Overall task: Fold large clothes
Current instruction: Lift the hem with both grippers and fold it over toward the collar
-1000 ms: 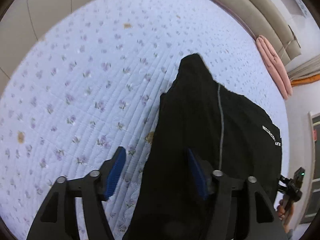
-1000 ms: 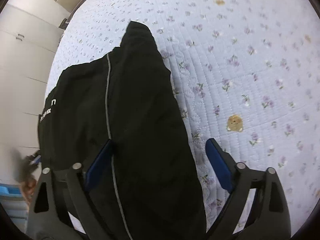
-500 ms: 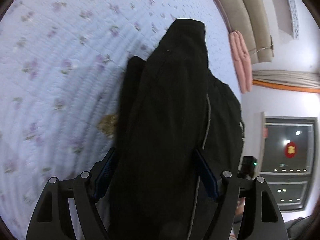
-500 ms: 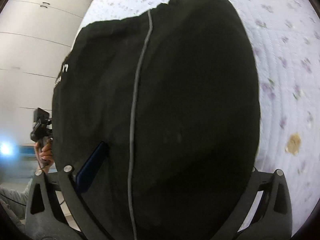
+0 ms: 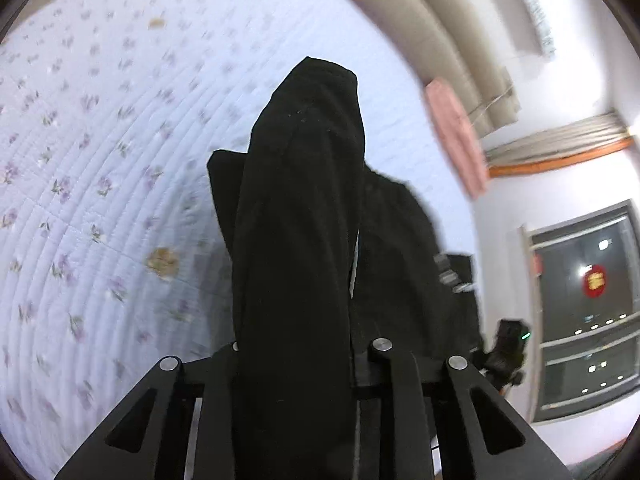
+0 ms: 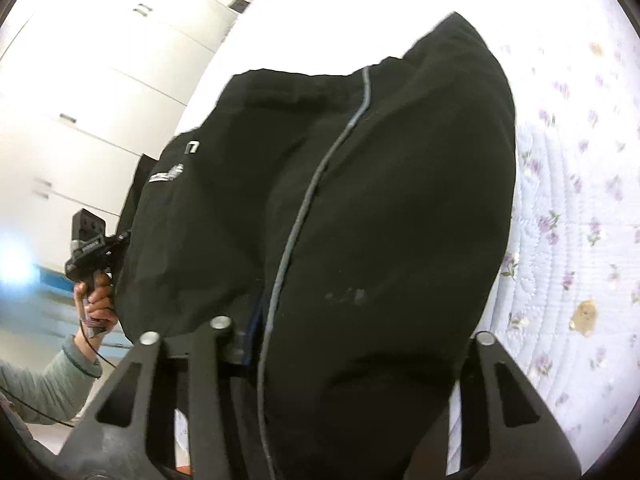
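Observation:
A large black garment with a grey piping line (image 6: 304, 200) and small white lettering hangs between both grippers above the bed. In the left wrist view the black garment (image 5: 296, 216) drapes over my left gripper (image 5: 294, 354), which is shut on it; its fingertips are hidden by the cloth. In the right wrist view the garment (image 6: 380, 184) fills the middle and covers my right gripper (image 6: 344, 344), which is shut on it. The left gripper (image 6: 90, 248) shows at the left there, held in a hand.
A pale quilted bedspread with purple flowers (image 5: 92, 168) lies under the garment. A pink folded cloth (image 5: 456, 136) lies at the bed's far edge by a beige headboard (image 5: 452, 40). White cupboards (image 6: 92, 92) stand at left. A dark window (image 5: 588, 304) is at right.
Both grippers have shut on the black garment and lifted it off the bed. The cloth now hangs closer to both cameras and hides the blue finger pads.

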### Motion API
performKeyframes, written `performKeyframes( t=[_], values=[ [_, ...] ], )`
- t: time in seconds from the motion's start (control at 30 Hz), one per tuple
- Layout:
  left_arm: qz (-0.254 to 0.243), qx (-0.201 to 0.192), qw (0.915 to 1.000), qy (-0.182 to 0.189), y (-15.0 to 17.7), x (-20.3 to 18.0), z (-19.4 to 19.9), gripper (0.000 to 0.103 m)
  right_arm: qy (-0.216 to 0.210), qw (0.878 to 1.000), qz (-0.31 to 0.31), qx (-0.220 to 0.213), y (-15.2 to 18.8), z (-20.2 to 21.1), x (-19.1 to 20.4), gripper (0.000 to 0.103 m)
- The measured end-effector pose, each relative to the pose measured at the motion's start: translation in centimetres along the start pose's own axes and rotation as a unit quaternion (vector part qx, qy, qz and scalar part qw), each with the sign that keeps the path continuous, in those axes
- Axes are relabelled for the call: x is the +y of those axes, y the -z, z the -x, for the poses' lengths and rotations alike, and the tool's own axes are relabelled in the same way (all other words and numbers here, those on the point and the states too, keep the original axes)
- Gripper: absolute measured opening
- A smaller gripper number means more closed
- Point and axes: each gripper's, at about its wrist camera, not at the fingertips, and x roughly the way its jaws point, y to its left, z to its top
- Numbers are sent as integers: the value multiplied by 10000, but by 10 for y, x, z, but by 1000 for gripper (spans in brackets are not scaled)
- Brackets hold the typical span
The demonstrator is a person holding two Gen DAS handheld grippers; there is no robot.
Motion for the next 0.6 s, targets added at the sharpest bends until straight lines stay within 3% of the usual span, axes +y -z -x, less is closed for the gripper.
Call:
performKeyframes(
  t=[0.17, 0.27, 0.4, 0.6],
  values=[
    [-731, -397, 9958, 379, 19, -70, 42, 22, -145, 9978, 361, -543, 20, 41, 45, 28],
    [-1172, -734, 9886, 596, 37, -106, 74, 22, -106, 9940, 724, -816, 38, 66, 77, 28],
    [-1534, -1141, 9776, 880, 55, -119, 127, 22, -170, 9885, 923, -1187, 52, 102, 102, 27],
    [-2090, -1613, 9581, 1106, 115, -145, 189, 22, -62, 9800, 1208, -1582, 74, 138, 129, 27]
  ],
)
